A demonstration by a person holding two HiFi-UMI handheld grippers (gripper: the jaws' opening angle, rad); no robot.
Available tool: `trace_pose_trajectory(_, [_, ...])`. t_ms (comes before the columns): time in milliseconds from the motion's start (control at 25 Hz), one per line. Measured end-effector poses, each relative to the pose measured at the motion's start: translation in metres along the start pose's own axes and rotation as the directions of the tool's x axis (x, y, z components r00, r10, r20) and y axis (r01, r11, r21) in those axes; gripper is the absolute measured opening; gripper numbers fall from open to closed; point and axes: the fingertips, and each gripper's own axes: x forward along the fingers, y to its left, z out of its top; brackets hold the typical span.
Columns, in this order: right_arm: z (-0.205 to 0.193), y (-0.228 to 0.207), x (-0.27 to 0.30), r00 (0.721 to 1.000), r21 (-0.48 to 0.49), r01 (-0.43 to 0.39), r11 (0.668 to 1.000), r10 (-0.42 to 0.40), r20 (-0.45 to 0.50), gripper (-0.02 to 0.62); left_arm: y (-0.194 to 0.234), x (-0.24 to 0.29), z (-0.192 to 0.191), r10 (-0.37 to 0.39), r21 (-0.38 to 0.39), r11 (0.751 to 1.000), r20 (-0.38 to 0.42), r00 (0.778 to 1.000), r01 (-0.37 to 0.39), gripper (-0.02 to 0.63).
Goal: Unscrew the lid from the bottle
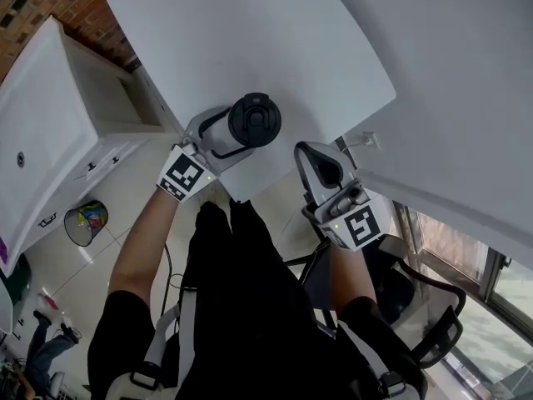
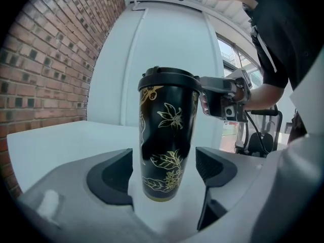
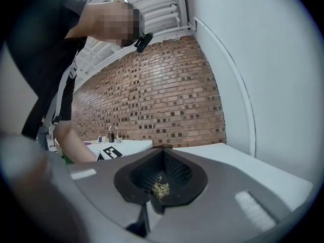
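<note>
**A:** Where is the bottle?

**B:** The black bottle (image 2: pixel 167 140), printed with gold flowers, stands upright on the white counter (image 2: pixel 50 146), right between the jaws of the left tool (image 1: pixel 223 136). Its black lid (image 2: pixel 169 79) is on.

**A:** Is that tool pinching it?

**B:** No. Its jaws are spread wide. The dark pads (image 2: pixel 109 178) sit at 9 and 3 o'clock of the bottle's lower body, and a sliver of counter shows on each side.

**A:** And the other one?

**B:** The right tool (image 3: pixel 162 178) has its jaws pressed together with nothing held. There is only a speck of yellowish fluff where the pads meet. In the head view it lies at about 4 o'clock of the bottle, near the counter's edge and apart from the bottle. From the left gripper view it shows at 3 o'clock of the lid, beyond the bottle.

**A:** Anything around them?

**B:** A brick wall (image 2: pixel 50 59) rises at 9 o'clock in the left gripper view, behind the counter.
</note>
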Motion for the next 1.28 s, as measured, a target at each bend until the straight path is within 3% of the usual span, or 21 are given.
trace_pose_trajectory(320, [-0.008, -0.013, 0.009, 0.999, 0.021, 0.04, 0.999, -0.041, 0.019, 0.005, 0.0, 0.016, -0.006, -0.064, -0.014, 0.998, 0.028, 0.998, 0.065, 0.399])
trace_pose_trajectory(360, [-0.005, -0.012, 0.013, 0.999, 0.034, 0.032, 0.999, -0.034, 0.031, 0.053, -0.002, 0.018, -0.007, -0.075, -0.012, 0.997, 0.023, 0.997, 0.075, 0.399])
trace_pose_trajectory(480, [-0.002, -0.003, 0.024, 0.999, 0.055, 0.003, 0.999, -0.006, 0.049, 0.282, -0.005, 0.024, -0.009, -0.104, -0.01, 0.994, 0.026, 0.994, 0.105, 0.399])
trace_pose_trajectory(760, [-0.016, 0.02, 0.058, 0.998, 0.01, -0.052, 0.999, 0.052, 0.02, 0.446, -0.007, 0.03, -0.008, -0.149, -0.002, 0.989, 0.049, 0.988, 0.149, 0.397])
trace_pose_trajectory(1080, [-0.018, 0.021, 0.085, 0.998, 0.022, -0.029, 0.999, 0.028, 0.062, 0.466, -0.009, 0.032, -0.007, -0.168, 0.008, 0.986, 0.049, 0.985, 0.168, 0.385])
trace_pose_trajectory(1280, [-0.02, 0.028, 0.098, 0.998, -0.018, 0.012, 1.0, -0.011, 0.059, 0.474, -0.008, 0.03, -0.008, -0.167, 0.014, 0.986, 0.049, 0.985, 0.167, 0.382])
